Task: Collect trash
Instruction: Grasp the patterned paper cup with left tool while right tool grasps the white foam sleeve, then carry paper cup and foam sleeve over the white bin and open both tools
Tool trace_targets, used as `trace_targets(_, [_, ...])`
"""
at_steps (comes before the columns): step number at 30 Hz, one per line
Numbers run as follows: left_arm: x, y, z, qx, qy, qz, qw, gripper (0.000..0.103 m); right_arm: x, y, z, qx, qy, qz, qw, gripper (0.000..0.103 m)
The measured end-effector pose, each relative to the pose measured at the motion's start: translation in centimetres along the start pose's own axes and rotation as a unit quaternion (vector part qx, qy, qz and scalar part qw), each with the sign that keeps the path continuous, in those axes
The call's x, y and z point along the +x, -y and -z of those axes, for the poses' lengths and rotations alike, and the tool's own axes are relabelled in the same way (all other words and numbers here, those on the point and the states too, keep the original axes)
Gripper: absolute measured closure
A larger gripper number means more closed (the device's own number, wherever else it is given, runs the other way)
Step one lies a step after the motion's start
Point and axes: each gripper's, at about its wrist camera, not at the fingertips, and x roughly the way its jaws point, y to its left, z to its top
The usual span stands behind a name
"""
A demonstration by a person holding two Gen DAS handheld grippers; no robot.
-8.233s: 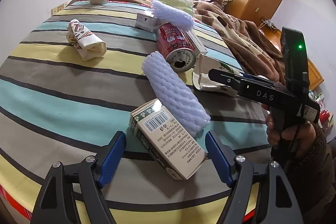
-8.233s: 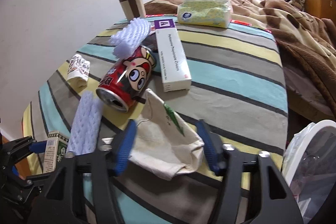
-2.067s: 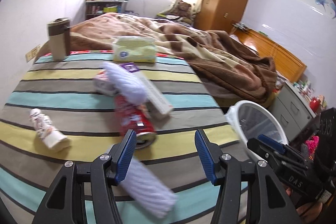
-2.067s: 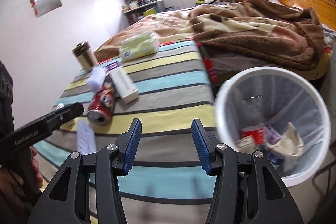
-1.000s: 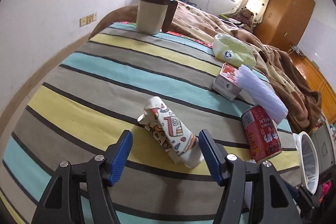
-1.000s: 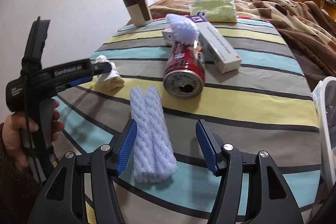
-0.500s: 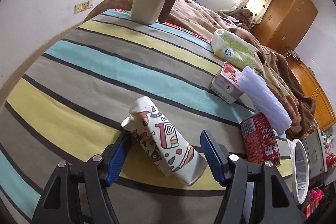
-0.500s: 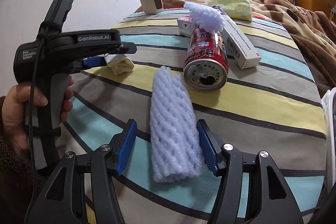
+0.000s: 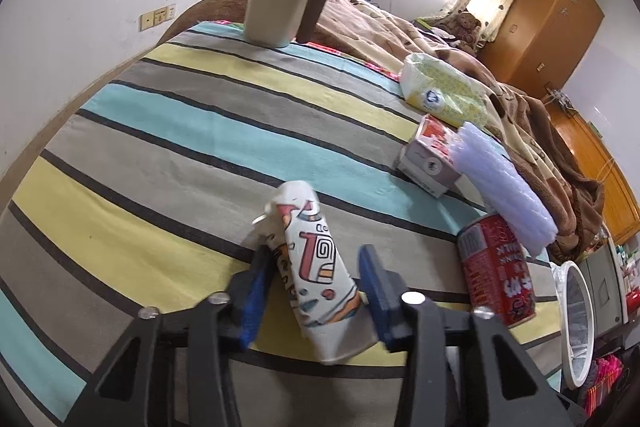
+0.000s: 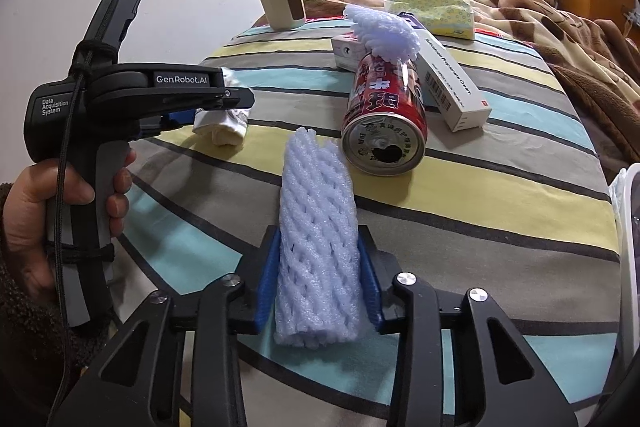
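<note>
A crushed paper cup [image 9: 316,267] with a coloured pattern lies on the striped cloth. My left gripper [image 9: 314,255] has it between its blue pads; the jaws are closing and the pads touch both of its sides. In the right wrist view a pale blue foam net sleeve [image 10: 318,247] lies lengthwise between the pads of my right gripper [image 10: 319,233]. Those jaws are closing too and press on the foam. The same cup [image 10: 224,127] shows there under the left gripper's tip. A red drink can [image 10: 386,119] lies just beyond the sleeve.
A second foam net [image 9: 504,179] rests on the can [image 9: 496,267] and a long white box [image 10: 452,87]. Further back are a tissue pack [image 10: 432,11] and a brown-and-cream mug [image 9: 280,3]. A white bin [image 9: 576,323] stands off the right edge. A hand [image 10: 40,211] holds the left gripper.
Both grippers have narrowed from wide open onto what lay between them: the left onto the paper cup, the right onto the foam sleeve. The cup has turned slightly.
</note>
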Motion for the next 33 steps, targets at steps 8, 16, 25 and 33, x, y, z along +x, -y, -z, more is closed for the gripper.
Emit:
trace_targets(8, [-0.8, 0.8, 0.9, 0.016, 0.004, 0.000, 0.9999, 0.074, -0.6, 0.2, 0.1, 0.006, 0.013, -0.007, 1.000, 0.075])
trace_targets(16, [-2.4, 1.7, 1.8, 0.030, 0.014, 0.008, 0.9994, 0.074, -1.4, 0.6, 0.0, 0.018, 0.028, -0.009, 0.999, 0.075])
trace_targets(25, [-4.9, 3.8, 2.9, 0.058, 0.033, 0.011, 0.9977, 0.074, -3.4, 1.8, 0.2, 0.035, 0.054, -0.007, 0.998, 0.075])
trace_targets(33, [-6.6, 6.5, 3.8, 0.081, 0.041, 0.031, 0.9954, 0.074, -5.1, 3.4, 0.6, 0.056, 0.076, 0.003, 0.995, 0.075])
